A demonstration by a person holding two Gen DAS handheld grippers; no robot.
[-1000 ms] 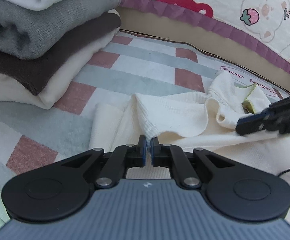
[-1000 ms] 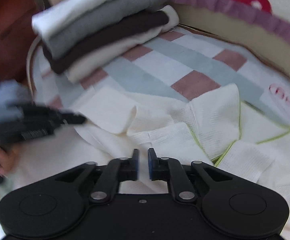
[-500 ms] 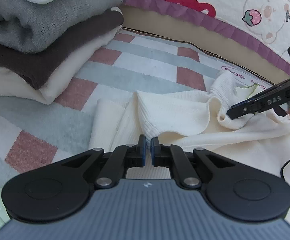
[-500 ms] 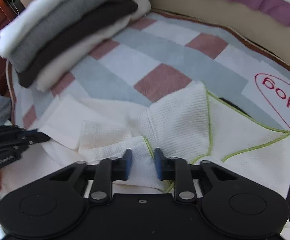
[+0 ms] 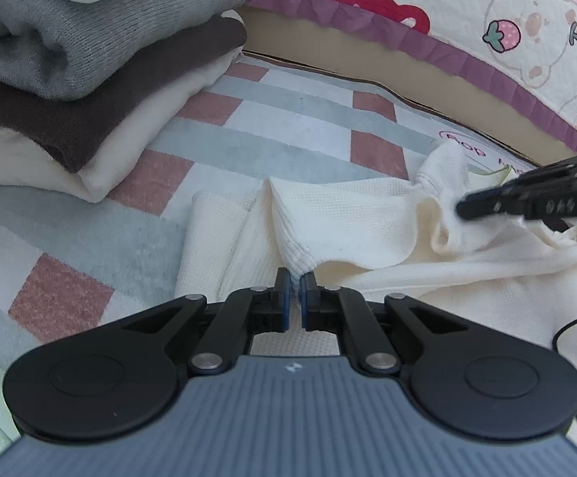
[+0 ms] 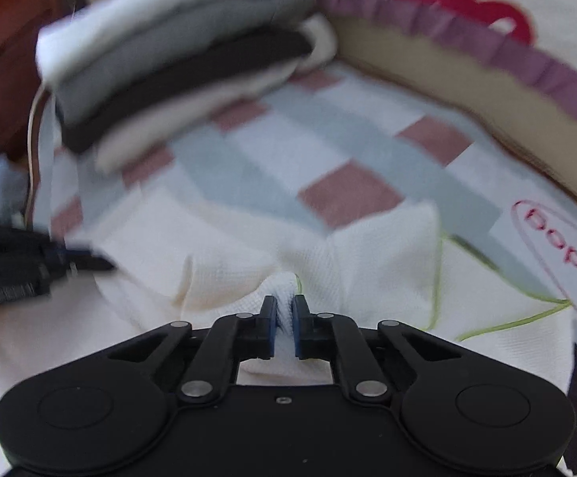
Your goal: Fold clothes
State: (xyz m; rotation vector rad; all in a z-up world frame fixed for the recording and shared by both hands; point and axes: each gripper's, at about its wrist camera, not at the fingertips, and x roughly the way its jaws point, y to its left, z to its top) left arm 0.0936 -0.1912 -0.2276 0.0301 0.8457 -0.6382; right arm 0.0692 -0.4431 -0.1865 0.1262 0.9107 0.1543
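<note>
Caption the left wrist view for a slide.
Left hand-held gripper pinching a fold of the cream waffle-knit garment beside a stack of folded clothes.

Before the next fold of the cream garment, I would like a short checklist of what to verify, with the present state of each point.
1. Left tool grips the cream garment: ok, shut on a bunched fold.
2. Right tool grips the garment: ok, cloth is between its jaws, which are closing on it.
3. The two grips are on separate parts of the garment: ok, the right tool shows far to the right in the left view.
4. Garment lies flat: not ok, it is wrinkled and bunched between the tools.
5. Stack of folded clothes is apart from the garment: ok, checked blanket shows between them.
6. Right view is sharp: not ok, blurred.
</note>
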